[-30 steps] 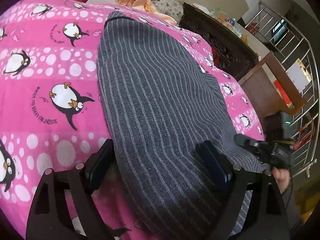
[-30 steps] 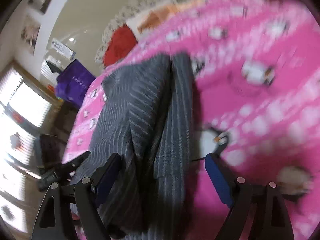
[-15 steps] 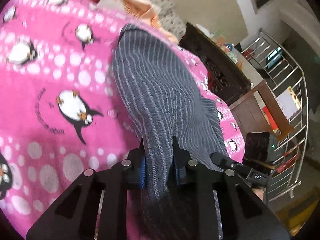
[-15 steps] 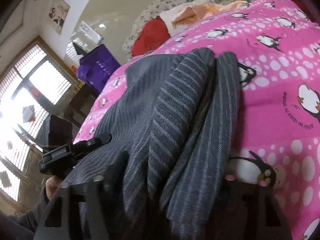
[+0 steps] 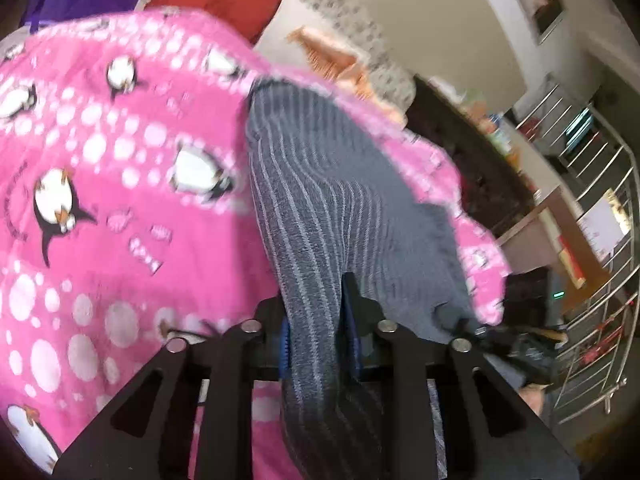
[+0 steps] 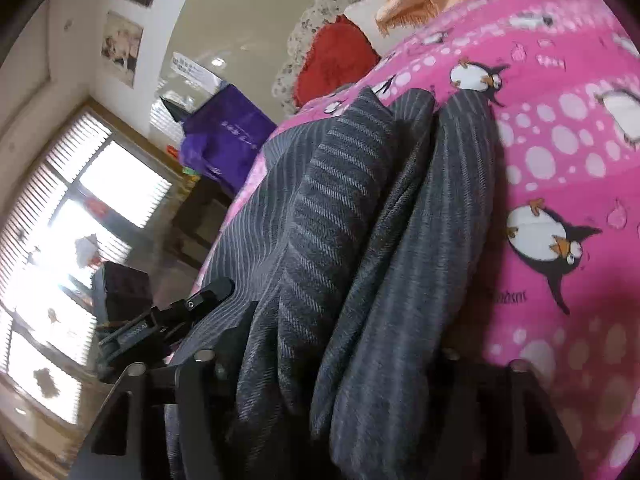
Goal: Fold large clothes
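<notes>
A large grey pinstriped garment (image 5: pixel 320 200) lies lengthwise on a pink penguin blanket (image 5: pixel 100 200). My left gripper (image 5: pixel 316 336) is shut on the garment's near edge, a ridge of cloth pinched between its fingers and lifted. In the right wrist view the same garment (image 6: pixel 360 260) is bunched in thick folds over my right gripper (image 6: pixel 340 360), whose fingers close on the bundle and are mostly hidden by it. The blanket (image 6: pixel 560 160) lies to its right. The left gripper shows there at the left (image 6: pixel 168 320).
Red (image 5: pixel 216 0) and orange (image 5: pixel 332 56) cushions lie at the head of the bed. A purple bag (image 6: pixel 228 136) and bright windows (image 6: pixel 80 240) are on one side, a dark wooden cabinet (image 5: pixel 480 152) and a metal rack (image 5: pixel 592 260) on the other.
Both grippers went from open above the garment to shut on its near edge. The cloth has been lifted and gathered, and both cameras have tilted upward.
</notes>
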Available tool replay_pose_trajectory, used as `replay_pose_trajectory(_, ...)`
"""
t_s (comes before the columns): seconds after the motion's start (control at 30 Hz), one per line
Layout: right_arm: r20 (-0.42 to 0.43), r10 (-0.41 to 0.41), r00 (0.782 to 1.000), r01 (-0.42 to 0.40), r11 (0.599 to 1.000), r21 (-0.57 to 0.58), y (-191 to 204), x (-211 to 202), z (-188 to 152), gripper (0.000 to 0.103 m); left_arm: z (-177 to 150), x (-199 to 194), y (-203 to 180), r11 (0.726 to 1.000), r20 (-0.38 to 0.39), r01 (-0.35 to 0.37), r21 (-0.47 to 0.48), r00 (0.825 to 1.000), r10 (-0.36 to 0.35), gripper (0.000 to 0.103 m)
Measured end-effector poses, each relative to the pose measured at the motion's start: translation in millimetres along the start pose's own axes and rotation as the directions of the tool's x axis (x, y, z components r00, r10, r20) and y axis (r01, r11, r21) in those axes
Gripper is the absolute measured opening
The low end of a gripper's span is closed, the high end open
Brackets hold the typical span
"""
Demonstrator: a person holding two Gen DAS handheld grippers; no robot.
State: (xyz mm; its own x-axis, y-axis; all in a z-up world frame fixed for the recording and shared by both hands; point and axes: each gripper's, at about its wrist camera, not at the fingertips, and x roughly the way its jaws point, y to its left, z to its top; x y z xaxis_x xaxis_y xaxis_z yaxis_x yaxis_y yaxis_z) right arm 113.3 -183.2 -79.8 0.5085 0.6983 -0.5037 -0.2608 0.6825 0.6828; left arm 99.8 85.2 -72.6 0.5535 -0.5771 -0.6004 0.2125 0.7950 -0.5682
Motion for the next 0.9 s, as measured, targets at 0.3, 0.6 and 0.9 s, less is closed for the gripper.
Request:
replay_pose_trajectory(0.3, 0.070, -0.156, 0.985, 0.166, 0.969, -0.185, 42.8, -86.6, -14.6, 0.063, -21.1, -64.0, -29.3, 0.989, 0.100, -0.029, 0.144, 0.995, 0.014, 0.027)
replay_pose_trajectory(0.6, -0.005, -0.280, 0.960, 0.230, 0.799, -0.555, 119.3, -46.2, -52.5, 0.019, -67.4, -44.7, -74.2, 0.952, -0.037, -0.029, 0.306, 0.998, 0.042, 0.024)
replay_pose_trajectory(0.9, -0.035, -0.296, 0.954, 0.244, 0.842, -0.482, 76.3, -30.4, -66.1, 0.018, -72.8, -30.0, -63.7, 0.964, -0.018, -0.038, 0.264, 0.999, 0.044, 0.023)
